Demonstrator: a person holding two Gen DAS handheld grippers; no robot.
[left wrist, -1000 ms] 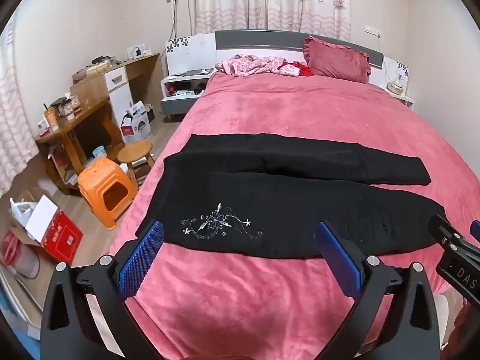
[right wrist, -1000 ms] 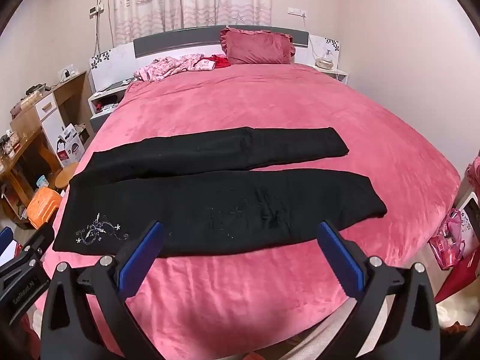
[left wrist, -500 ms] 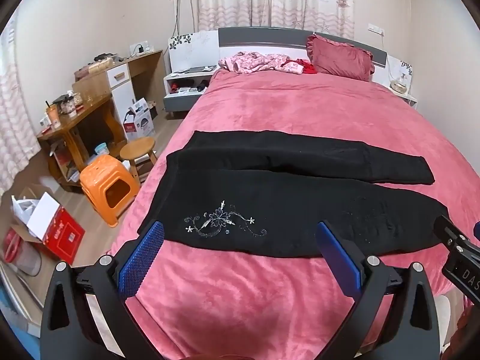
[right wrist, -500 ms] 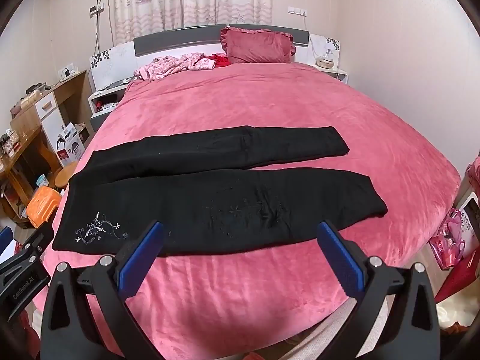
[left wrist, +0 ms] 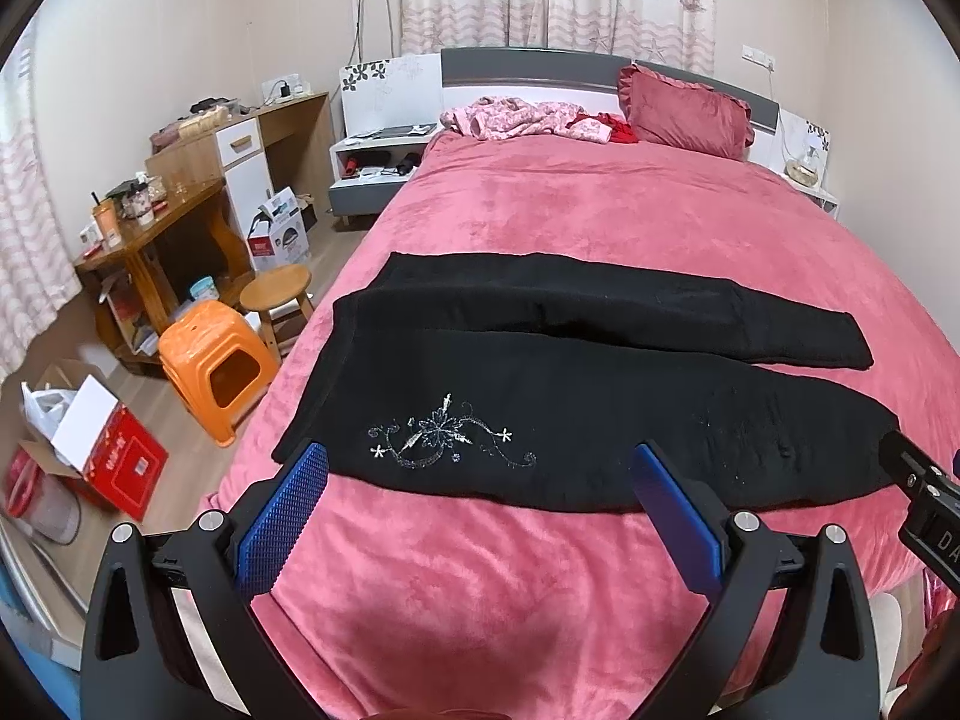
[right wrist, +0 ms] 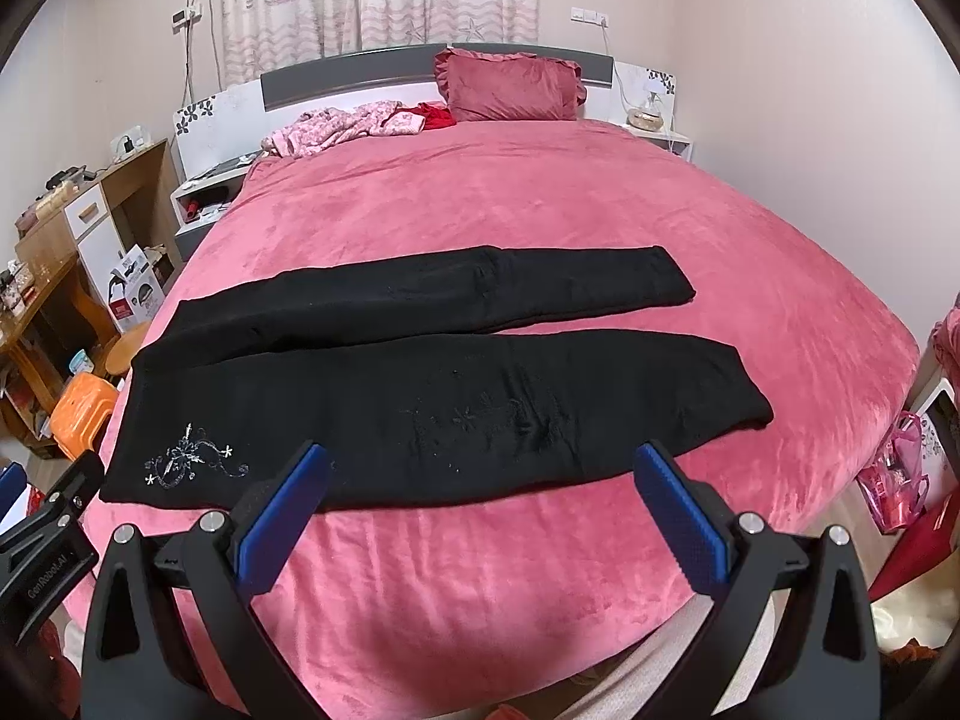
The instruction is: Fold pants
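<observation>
Left wrist view: black embroidered fabric pants (left wrist: pixel 570 396) lie spread flat, ready for folding; my left gripper (left wrist: pixel 477 480) and right gripper (right wrist: pixel 477 480) hover just short of them, both wide open, empty.

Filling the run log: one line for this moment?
pants: flat on bed, unfolded | left tongs: open, empty | right tongs: open, empty

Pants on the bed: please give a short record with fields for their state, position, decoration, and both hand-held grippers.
pants: black pants, laid flat, unfolded, legs apart
position: across the pink bed, waist to the left
decoration: silver flower embroidery near the waist
left hand-held gripper: open, holds nothing, above the near edge
right hand-held gripper: open, holds nothing
</observation>
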